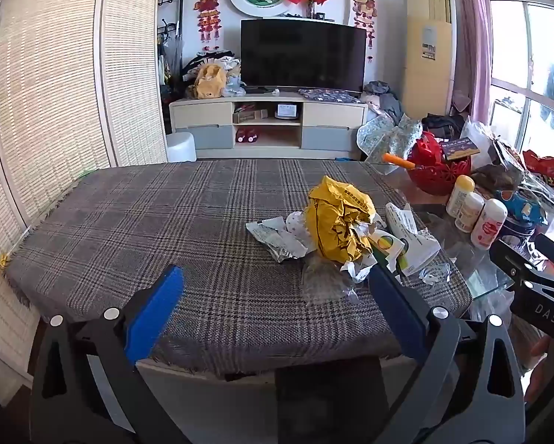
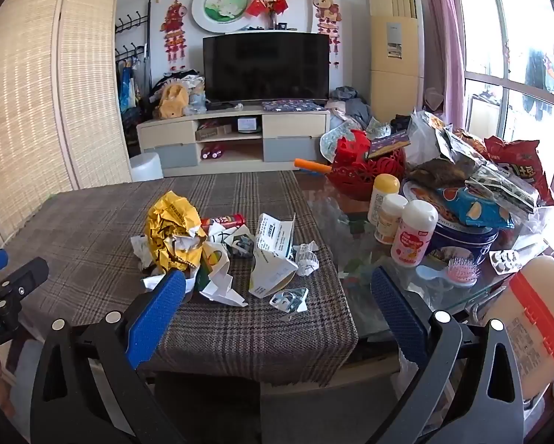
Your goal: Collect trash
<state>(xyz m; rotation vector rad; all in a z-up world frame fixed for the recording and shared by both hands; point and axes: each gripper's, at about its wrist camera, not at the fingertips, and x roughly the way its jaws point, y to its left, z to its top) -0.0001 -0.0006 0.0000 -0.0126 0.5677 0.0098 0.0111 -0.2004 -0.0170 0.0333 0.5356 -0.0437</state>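
A pile of trash lies on the plaid tablecloth [image 1: 129, 229]: a crumpled yellow wrapper [image 1: 338, 220] [image 2: 171, 225], white paper scraps [image 1: 277, 238] [image 2: 217, 288], a torn white carton [image 2: 275, 255], a red can [image 2: 223, 220] and a foil blister [image 2: 290, 299]. My left gripper [image 1: 277, 296] is open and empty, near the table's front edge, left of the pile. My right gripper [image 2: 277, 296] is open and empty, just in front of the pile. The right gripper's body shows at the right edge of the left wrist view [image 1: 536, 285].
Right of the cloth, a glass tabletop [image 2: 354, 214] holds three white bottles [image 2: 412, 233], a red basket [image 2: 366, 170], a blue tin [image 2: 462, 236], snack bags [image 2: 517, 166], a pink hairbrush [image 2: 458, 272] and a large jug [image 2: 536, 314]. A TV stand [image 1: 269, 125] stands behind.
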